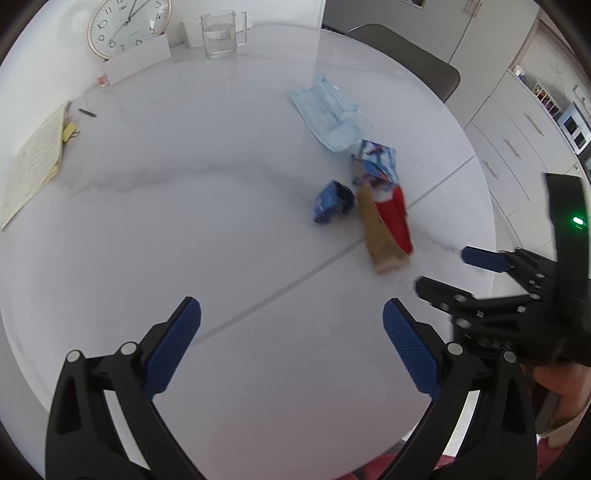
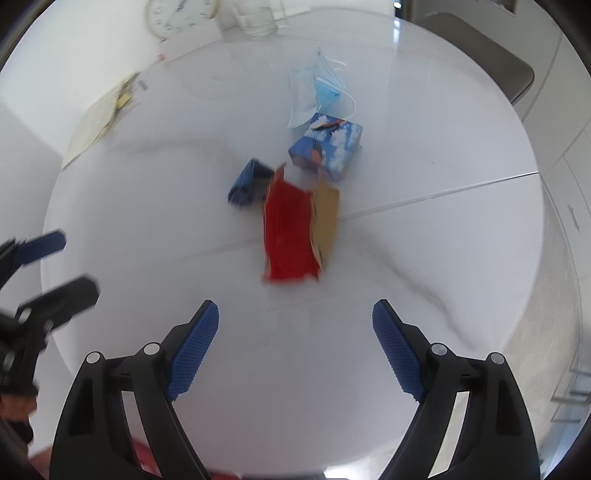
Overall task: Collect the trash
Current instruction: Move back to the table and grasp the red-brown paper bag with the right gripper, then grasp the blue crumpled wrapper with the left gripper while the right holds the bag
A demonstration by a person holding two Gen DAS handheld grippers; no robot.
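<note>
Trash lies on a round white marble table (image 1: 184, 206): a red and brown snack wrapper (image 1: 388, 229) (image 2: 295, 232), a crumpled dark blue wrapper (image 1: 332, 201) (image 2: 247, 184), a blue cloud-print carton (image 1: 378, 162) (image 2: 327, 147) and a light blue face mask (image 1: 327, 116) (image 2: 314, 92). My left gripper (image 1: 291, 317) hangs open over bare table, left of and nearer than the trash. My right gripper (image 2: 295, 321) (image 1: 447, 269) is open too, just short of the red wrapper. Nothing sits between either pair of fingers.
At the table's far edge stand a wall clock (image 1: 129, 26), a white card (image 1: 136, 62) and a glass pitcher (image 1: 219, 33). A notepad (image 1: 33, 162) and pen (image 1: 87, 112) lie at the left. A grey chair (image 1: 410, 55) and white cabinets (image 1: 517, 140) are beyond the table.
</note>
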